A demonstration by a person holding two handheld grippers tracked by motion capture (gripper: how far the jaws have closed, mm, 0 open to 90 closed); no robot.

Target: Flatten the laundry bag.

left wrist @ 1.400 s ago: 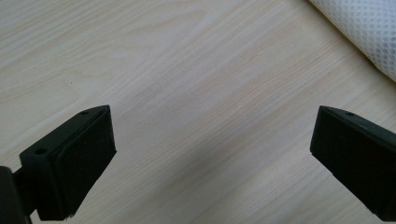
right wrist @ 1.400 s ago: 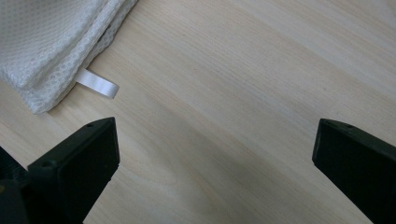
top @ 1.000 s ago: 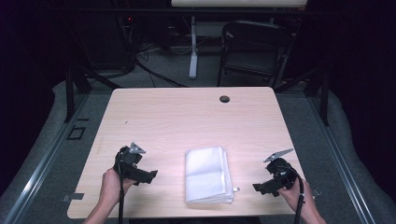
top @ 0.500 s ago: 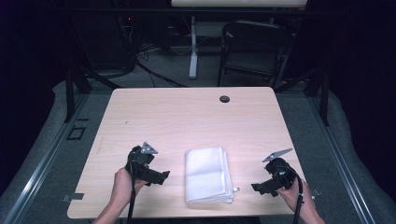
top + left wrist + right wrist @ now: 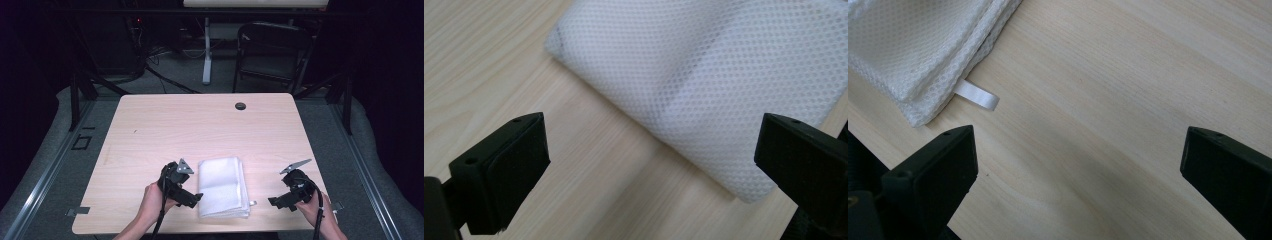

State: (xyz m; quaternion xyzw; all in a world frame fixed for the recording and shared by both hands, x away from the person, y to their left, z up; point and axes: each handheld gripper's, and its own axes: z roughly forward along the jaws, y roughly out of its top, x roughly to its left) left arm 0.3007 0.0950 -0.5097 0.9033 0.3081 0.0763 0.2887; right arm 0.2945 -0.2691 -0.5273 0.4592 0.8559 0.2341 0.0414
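Both tongs wide open, empty: left tongs (image 5: 196, 199) beside cloth (image 5: 222, 186), right tongs (image 5: 274, 202) apart.

In the left gripper view, we lose the folded mesh cloth (image 5: 704, 85) past the frame's edges toward twelve and three o'clock. The right gripper view cuts it (image 5: 918, 40) off toward eleven o'clock, so we see just one corner and its white tag (image 5: 977, 95). From the high view, the small dark disc (image 5: 240, 106) at the surface's (image 5: 150, 135) twelve o'clock edge is too small to identify.
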